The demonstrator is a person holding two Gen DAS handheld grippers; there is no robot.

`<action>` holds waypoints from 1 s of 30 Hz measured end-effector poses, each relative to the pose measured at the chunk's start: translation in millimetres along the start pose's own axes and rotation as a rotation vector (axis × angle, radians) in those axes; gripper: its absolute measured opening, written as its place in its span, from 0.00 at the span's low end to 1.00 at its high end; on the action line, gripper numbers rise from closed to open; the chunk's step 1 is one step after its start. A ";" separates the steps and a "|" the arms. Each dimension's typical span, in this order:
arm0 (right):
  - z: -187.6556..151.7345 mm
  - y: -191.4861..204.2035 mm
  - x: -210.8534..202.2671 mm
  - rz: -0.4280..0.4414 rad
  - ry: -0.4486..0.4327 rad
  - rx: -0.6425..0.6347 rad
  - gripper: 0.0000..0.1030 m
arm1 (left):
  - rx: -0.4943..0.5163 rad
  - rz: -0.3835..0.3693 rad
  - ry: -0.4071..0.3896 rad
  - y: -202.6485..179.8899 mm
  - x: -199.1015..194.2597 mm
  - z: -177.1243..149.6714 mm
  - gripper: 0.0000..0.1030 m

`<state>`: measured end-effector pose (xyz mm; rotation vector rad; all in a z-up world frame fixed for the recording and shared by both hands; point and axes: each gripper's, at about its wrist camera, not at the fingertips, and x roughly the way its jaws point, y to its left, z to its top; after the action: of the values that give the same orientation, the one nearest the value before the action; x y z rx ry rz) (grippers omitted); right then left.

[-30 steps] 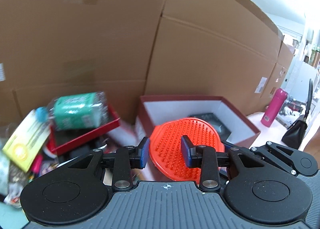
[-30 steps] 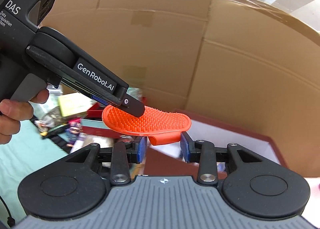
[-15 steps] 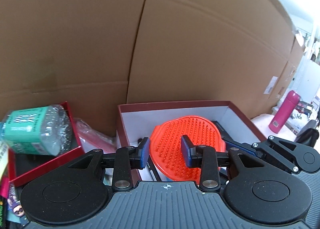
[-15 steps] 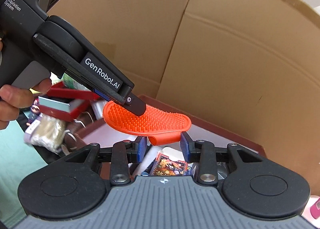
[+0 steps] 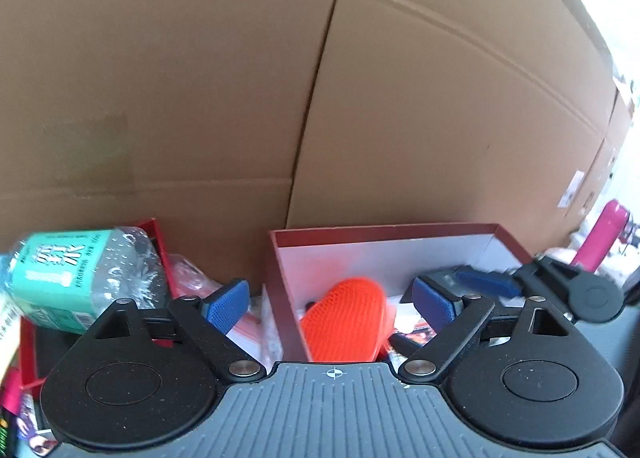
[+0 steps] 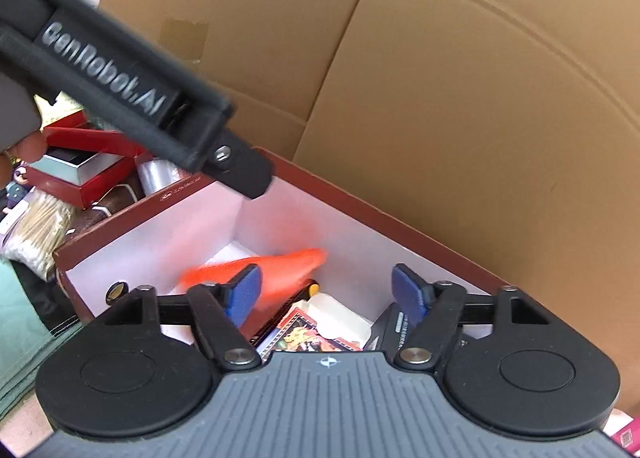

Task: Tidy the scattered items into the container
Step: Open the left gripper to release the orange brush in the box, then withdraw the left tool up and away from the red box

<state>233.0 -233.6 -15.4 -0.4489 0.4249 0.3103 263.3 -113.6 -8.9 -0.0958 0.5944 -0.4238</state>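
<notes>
- Your left gripper (image 5: 334, 304) stands with its jaws spread wide, having just been opening; its blue pads (image 5: 226, 304) press on nothing
- Your right gripper (image 6: 326, 294) is likewise released, jaws just been opening, nothing clamped between them
- The orange bristle brush (image 5: 346, 324) is free of both grippers and blurred; it sits inside the red box (image 5: 280, 298), near the box's left wall, over the items already in there
- From the right wrist view the brush (image 6: 280, 264) shows in front of the box's white inner back wall
- A green-labelled water bottle (image 5: 76, 278) lies outside the box, to its left
- A pink flask (image 5: 600, 236) stands outside the box, to its right
- Brown cartons (image 5: 440, 98) rise just behind the box
</notes>
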 end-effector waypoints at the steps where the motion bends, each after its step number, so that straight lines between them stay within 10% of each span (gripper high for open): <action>1: 0.2 0.3 -0.3 -0.010 0.002 0.011 0.84 | -0.014 -0.009 0.011 1.9 0.4 -1.4 0.93; 30: -1.1 21.8 -80.1 -0.130 -0.025 0.057 0.98 | -0.038 0.072 0.021 -4.0 -75.6 -26.6 0.94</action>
<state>154.9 -231.0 12.8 -0.4147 0.3769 0.1774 190.6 -85.1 9.5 -0.1060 0.6252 -0.3439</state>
